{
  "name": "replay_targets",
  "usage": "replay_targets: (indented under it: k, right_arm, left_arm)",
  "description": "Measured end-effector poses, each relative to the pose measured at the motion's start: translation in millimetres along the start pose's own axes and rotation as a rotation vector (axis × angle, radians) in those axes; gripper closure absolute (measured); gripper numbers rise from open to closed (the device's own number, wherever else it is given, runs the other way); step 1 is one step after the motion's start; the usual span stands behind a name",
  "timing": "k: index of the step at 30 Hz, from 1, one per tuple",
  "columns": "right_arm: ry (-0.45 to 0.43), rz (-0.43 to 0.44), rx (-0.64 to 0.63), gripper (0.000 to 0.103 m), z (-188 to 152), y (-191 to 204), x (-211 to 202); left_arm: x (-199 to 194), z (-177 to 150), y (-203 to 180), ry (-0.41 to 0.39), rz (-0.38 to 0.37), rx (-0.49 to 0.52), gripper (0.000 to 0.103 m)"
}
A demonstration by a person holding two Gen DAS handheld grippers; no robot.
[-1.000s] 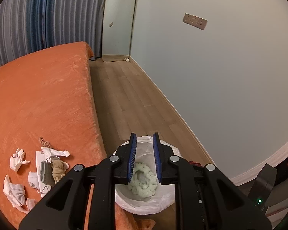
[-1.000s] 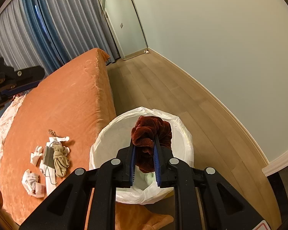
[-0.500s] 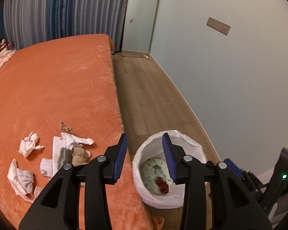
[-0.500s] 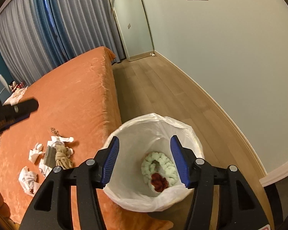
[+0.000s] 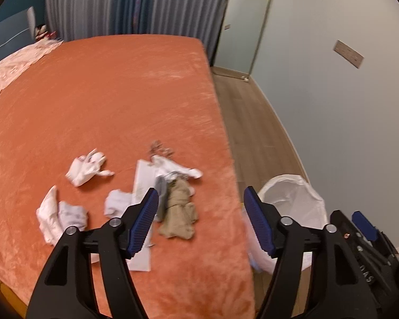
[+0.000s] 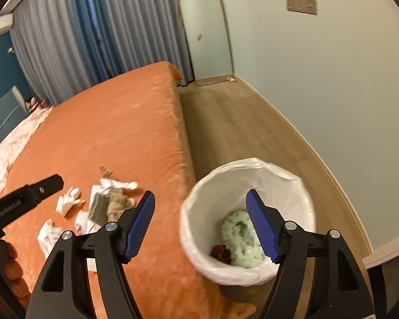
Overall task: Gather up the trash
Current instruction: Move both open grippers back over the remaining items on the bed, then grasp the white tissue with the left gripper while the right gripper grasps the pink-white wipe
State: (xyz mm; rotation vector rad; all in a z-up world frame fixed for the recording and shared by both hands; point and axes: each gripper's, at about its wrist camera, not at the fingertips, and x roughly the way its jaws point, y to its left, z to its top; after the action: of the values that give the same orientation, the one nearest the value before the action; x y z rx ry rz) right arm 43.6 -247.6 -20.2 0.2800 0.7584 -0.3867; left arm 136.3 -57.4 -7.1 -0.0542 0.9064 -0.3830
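A white-lined trash bin [image 6: 300, 186] stands on the floor by the orange bed [image 5: 106, 93]; it also shows in the left wrist view [image 5: 298, 194]. Inside lie a pale green scrunchie [image 6: 239, 234] and a dark red scrunchie [image 6: 220, 252]. On the bed lie crumpled white tissues [image 5: 85, 170], a beige cloth [image 5: 179, 212], a grey item [image 5: 161, 186] and white paper [image 5: 143, 175]. My left gripper [image 5: 200, 220] is open and empty above the bed edge, near the beige cloth. My right gripper [image 6: 200, 226] is open and empty, above the bin's left rim.
Wood floor [image 6: 239, 122] runs between the bed and the pale wall. A mirror [image 6: 204, 26] leans at the far end by grey curtains [image 5: 133, 2]. A pale quilt [image 5: 10, 66] lies on the bed's far left. The left gripper's body [image 6: 26, 199] shows in the right wrist view.
My right gripper opened and dropped the dark red scrunchie into the bin. My left gripper opened wide and swung left from over the bin to over the trash on the bed.
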Motion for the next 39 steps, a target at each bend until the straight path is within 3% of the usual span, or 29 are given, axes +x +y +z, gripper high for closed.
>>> replay_targets:
  k: [11,19,35,39]
  right_arm:
    - [0.074,0.083,-0.099,0.032,-35,92,14]
    - [0.14,0.135,-0.187,0.032,-74,163,32]
    - [0.29,0.174,-0.282,0.032,-136,274,94]
    - [0.334,0.171,-0.283,0.04,-144,287,113]
  left_arm:
    - [2,-39,152,0.057,0.174,-0.204,0.034]
    - [3,-69,226,0.108,0.255,-0.291,0.034]
    - [41,-83,307,0.201,0.201,-0.422,0.034]
    - [52,-77,312,0.215,0.164,-0.428,0.034]
